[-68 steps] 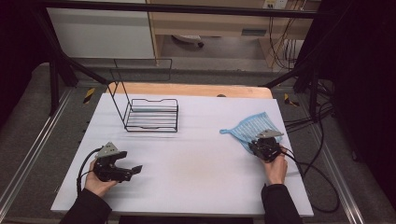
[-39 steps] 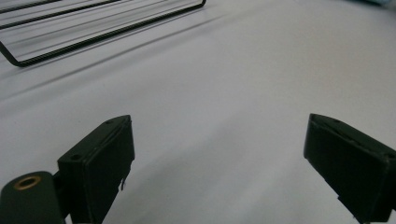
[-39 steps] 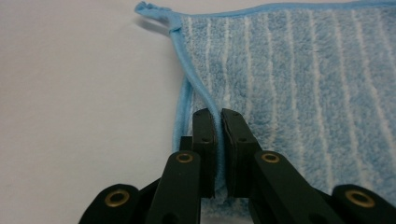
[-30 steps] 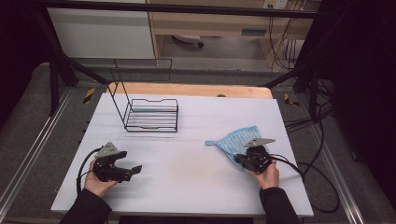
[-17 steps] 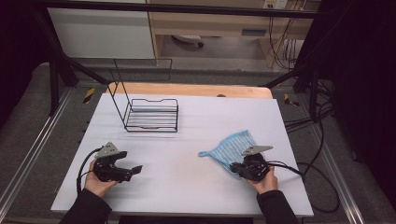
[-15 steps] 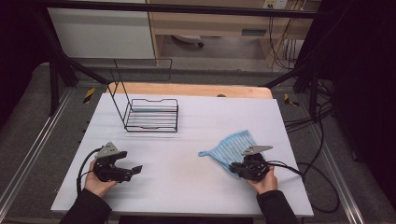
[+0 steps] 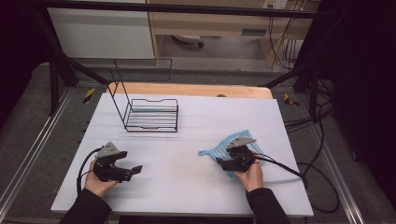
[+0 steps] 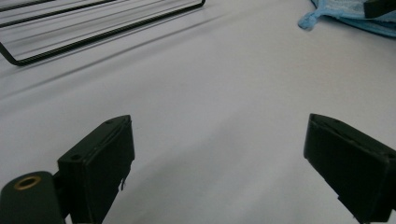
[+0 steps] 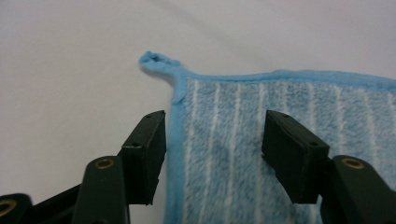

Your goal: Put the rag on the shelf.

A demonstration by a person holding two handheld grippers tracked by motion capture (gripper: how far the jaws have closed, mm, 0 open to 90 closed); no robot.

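Claw work first: the right claw [image 7: 223,163] sits low over the cloth with its jaws part open, having just been opening, and the cloth's edge lies flat between them without either pad pressing on it. The left claw [image 7: 135,169] rests near the front left of the table, jaws spread wide with nothing between them.

Going from largest to smallest, the white rectangular table [image 7: 187,140] carries everything. Toward its far left stands a black wire rack [image 7: 152,114] with a tall wire back, well apart from both claws. The light blue striped terry cloth [image 7: 224,147] lies spread on the right half of the table, partly under the right claw. In the right claw's own view the cloth [image 9: 280,154] shows a bound hem and a small blue hanging loop [image 9: 156,60] sticking out from its corner onto the bare table.

Such a cloth should handle as light, soft and limp: it will drape and fold rather than hold shape, and may drag along the table. The bound hem near the corner looks like the best place to pinch, being thicker than the pile.
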